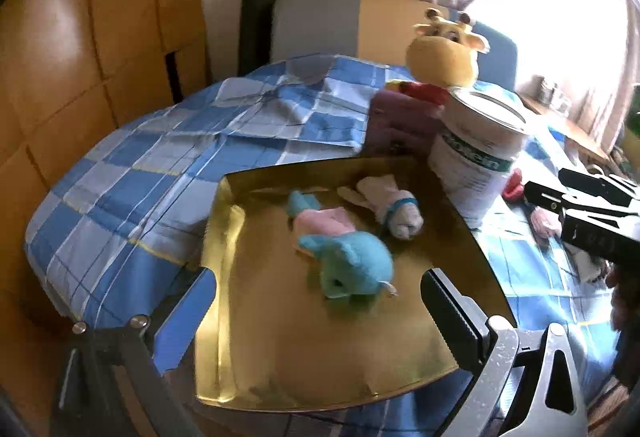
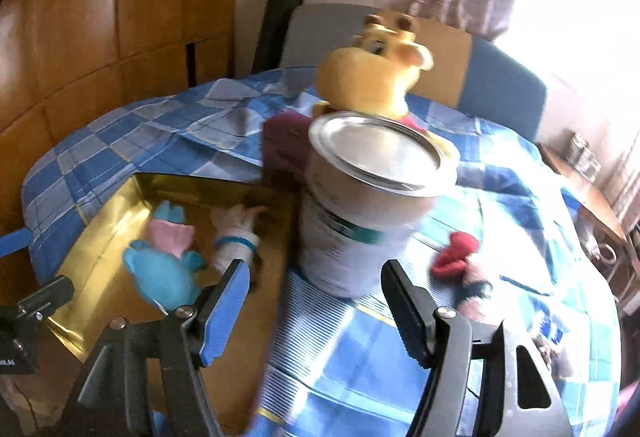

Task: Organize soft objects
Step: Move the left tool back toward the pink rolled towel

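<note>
1. A blue plush toy with a pink middle section lies inside a shallow gold-coloured tray, near its centre, and shows in the right wrist view as well.
2. Just beside it in the same tray lies a small white plush toy with a blue band around it, also seen from the right wrist.
3. The gold tray rests on a bed covered with a blue-and-white checked sheet.
4. A tall white cylindrical tin with a silver lid stands upright on the bed, just beside the tray's right edge.
5. A small red and pink soft toy lies on the sheet to the right of the tin, apart from the tray.
6. A large yellow giraffe plush sits upright behind the tin, next to a purple box.
7. The left gripper hovers over the near part of the tray with its fingers spread wide and nothing between them.
8. The right gripper faces the tin, fingers likewise spread and holding nothing.
</note>
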`<act>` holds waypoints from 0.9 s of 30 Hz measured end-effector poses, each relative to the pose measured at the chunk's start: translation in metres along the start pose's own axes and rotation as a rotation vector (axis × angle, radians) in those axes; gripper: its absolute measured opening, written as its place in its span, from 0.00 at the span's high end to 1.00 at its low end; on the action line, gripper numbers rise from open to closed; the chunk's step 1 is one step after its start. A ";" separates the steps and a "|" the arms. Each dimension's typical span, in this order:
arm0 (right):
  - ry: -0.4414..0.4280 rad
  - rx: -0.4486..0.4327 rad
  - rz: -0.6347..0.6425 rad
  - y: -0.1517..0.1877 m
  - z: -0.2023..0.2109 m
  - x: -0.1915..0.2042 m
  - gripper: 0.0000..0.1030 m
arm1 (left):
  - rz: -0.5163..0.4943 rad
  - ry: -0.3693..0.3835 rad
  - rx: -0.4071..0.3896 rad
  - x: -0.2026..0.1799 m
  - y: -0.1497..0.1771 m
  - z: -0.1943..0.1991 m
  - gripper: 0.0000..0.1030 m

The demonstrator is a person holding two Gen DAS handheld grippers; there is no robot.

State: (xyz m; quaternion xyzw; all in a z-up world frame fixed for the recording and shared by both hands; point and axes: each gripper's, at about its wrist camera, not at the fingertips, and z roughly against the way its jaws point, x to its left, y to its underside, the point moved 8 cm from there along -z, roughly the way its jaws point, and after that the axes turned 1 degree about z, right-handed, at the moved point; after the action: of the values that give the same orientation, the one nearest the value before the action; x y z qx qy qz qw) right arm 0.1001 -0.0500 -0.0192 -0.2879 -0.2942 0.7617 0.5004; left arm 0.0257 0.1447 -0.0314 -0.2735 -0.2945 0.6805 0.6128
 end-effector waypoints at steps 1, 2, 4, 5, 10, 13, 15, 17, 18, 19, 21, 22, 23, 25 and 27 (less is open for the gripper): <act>0.014 0.001 -0.016 0.004 0.002 -0.010 0.33 | -0.014 0.003 -0.002 -0.005 0.000 0.001 0.00; 0.022 0.002 -0.028 0.008 0.004 -0.018 0.33 | -0.028 0.002 -0.005 -0.010 0.000 0.002 0.00; 0.044 0.003 -0.056 0.015 0.007 -0.036 0.33 | -0.059 0.001 -0.009 -0.019 0.000 0.003 0.00; 0.060 0.006 -0.074 0.019 0.008 -0.047 0.33 | -0.082 0.000 -0.011 -0.026 0.001 0.004 0.00; 0.125 0.016 -0.153 0.037 0.015 -0.093 0.33 | -0.159 0.028 -0.013 -0.054 0.003 0.008 0.00; 0.171 0.018 -0.201 0.047 0.019 -0.125 0.33 | -0.201 0.047 -0.016 -0.071 0.006 0.009 0.00; 0.205 0.019 -0.243 0.055 0.022 -0.151 0.33 | -0.229 0.056 -0.015 -0.083 0.007 0.010 0.00; 0.236 0.018 -0.277 0.062 0.024 -0.171 0.33 | -0.251 0.066 -0.014 -0.092 0.008 0.010 0.00; 0.256 0.018 -0.299 0.066 0.025 -0.183 0.33 | -0.264 0.069 -0.016 -0.098 0.008 0.010 0.00; 0.272 0.018 -0.319 0.070 0.026 -0.193 0.33 | -0.276 0.072 -0.017 -0.103 0.009 0.011 0.00; 0.306 0.021 -0.356 0.080 0.026 -0.214 0.33 | -0.301 0.084 -0.021 -0.115 0.009 0.011 0.00; 0.324 0.022 -0.373 0.085 0.026 -0.224 0.33 | -0.309 0.088 -0.020 -0.120 0.009 0.011 0.00; 0.339 0.022 -0.387 0.090 0.027 -0.232 0.33 | -0.315 0.092 -0.020 -0.124 0.009 0.011 0.00; 0.367 0.024 -0.431 0.100 0.027 -0.251 0.33 | -0.331 0.101 -0.018 -0.134 0.009 0.010 0.00; 0.391 0.026 -0.498 0.113 0.028 -0.269 0.33 | -0.347 0.105 -0.018 -0.141 0.008 0.009 0.00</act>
State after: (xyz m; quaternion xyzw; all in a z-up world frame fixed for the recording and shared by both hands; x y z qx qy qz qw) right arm 0.1023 -0.3421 -0.0453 -0.3414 -0.2441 0.5497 0.7223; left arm 0.0282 0.0033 -0.0294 -0.2591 -0.3107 0.5465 0.7332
